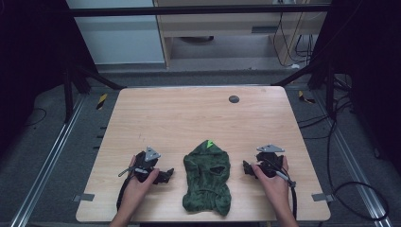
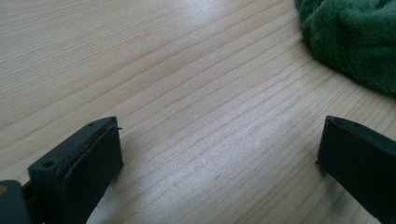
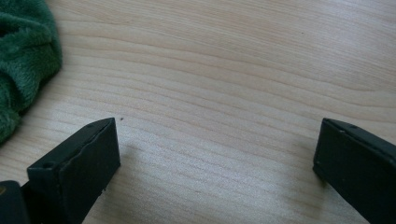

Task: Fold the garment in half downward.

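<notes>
On the left side of the pale wooden surface (image 1: 189,113), my left hand-held gripper (image 1: 163,176) rested with its jaws spread wide and nothing between them, pointing toward the middle. Its own view showed bare wood grain between the two black jaws, with the fleece edge (image 2: 355,42) off at the upper right, near but not touching.

Between my two hands, close to the near edge, lay the dark green fleece garment (image 1: 206,177), crumpled flat, with a small bright green tip (image 1: 208,143) at its far end and a couple of dark openings in its middle. I judged it light, soft and limp: it would sag and fold wherever I lifted it, and the plush pile would give the jaws good friction. No part of it looked fragile. A pinch on a raised fold or along the side hem seemed best, one jaw slid under the edge.

To the right, my right hand-held gripper (image 1: 249,168) sat equally wide open and empty, the fleece (image 3: 23,60) lying just beyond its left jaw.
</notes>
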Demonstrator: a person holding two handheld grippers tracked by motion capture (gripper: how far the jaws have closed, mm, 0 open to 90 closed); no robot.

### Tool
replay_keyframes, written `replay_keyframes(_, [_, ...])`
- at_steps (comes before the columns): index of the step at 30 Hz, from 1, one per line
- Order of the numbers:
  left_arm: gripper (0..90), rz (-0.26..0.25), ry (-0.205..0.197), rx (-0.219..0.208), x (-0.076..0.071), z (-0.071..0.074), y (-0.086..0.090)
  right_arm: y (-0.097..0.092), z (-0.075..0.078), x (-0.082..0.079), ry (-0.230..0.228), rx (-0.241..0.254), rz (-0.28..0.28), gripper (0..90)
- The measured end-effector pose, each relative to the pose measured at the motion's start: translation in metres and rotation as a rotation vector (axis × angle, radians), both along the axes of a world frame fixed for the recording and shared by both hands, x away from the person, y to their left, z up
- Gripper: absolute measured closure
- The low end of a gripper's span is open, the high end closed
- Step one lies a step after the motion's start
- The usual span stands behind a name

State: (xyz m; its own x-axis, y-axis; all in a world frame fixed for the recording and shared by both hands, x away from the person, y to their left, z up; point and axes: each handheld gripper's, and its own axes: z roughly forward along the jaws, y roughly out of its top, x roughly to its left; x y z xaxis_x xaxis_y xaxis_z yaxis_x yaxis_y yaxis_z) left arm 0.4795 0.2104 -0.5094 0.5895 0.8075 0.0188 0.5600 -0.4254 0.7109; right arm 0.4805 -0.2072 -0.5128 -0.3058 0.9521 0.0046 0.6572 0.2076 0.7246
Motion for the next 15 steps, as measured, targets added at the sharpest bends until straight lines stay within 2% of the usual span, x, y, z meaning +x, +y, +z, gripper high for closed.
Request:
replay_keyframes(12, [0.0,-0.02,-0.001,0.001,0.0013,0.0001,0.0013,-0.0011,0.0002,-0.001,-0.002,-0.003,0.008,1.3])
replay_keyframes(15, [0.0,-0.024,-0.005,0.003,0.0014,0.0002,0.0011,-0.0016,0.0003,-0.0013,-0.012,-0.003,0.008,4.9])
